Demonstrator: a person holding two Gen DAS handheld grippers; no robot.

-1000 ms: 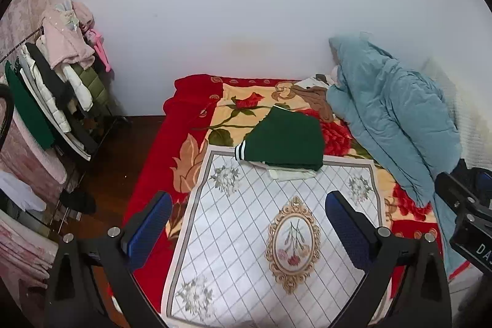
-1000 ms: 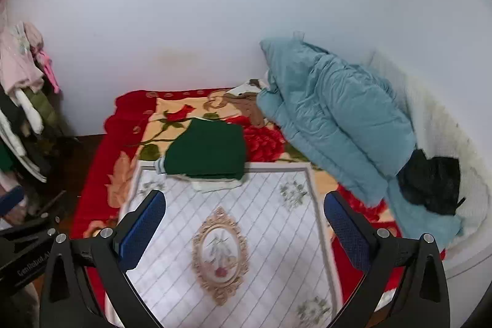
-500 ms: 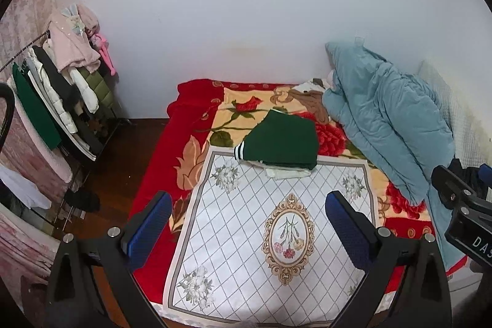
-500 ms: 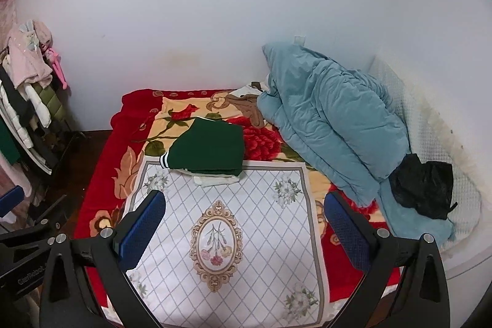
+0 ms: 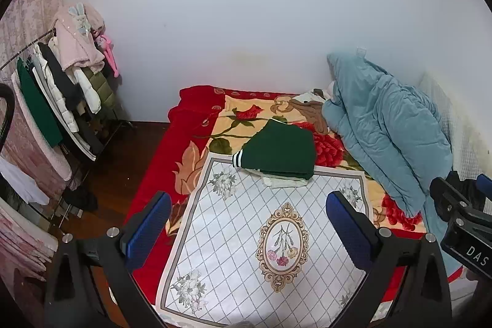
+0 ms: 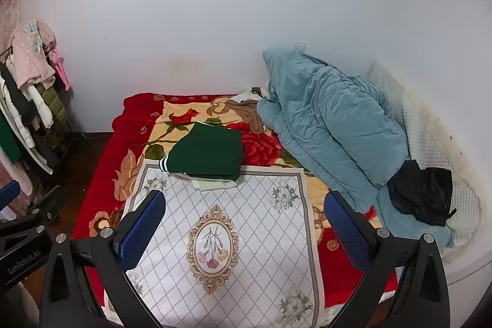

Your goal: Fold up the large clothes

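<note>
Green knit, folded into a neat block, sits in the middle of both views: the green garment with white stripes at one cuff lies on top of a pale folded piece, and the pair rests at the far edge of a white quilted mat with a floral oval medallion at its centre. That mat is spread flat over a red blanket printed with roses, which covers the bed.

Both pairs of tongs are held up over the near end of the bed, well apart from the clothes. The left tongs stand wide apart with nothing between their blue pads, low in the left wrist frame. The right tongs are spread just the same and empty, low in the right wrist frame. Each tool shows at the edge of the other's view: the right one at the lower right of the left wrist frame, the left one at the lower left of the right wrist frame.

At the right of both frames a bulky teal duvet is heaped against the wall, and a black crumpled item lies just beside its lower end. A brown garment shows near the top of the blanket. At the left of both frames a clothes rack hangs full of coats over a dark wooden floor.
</note>
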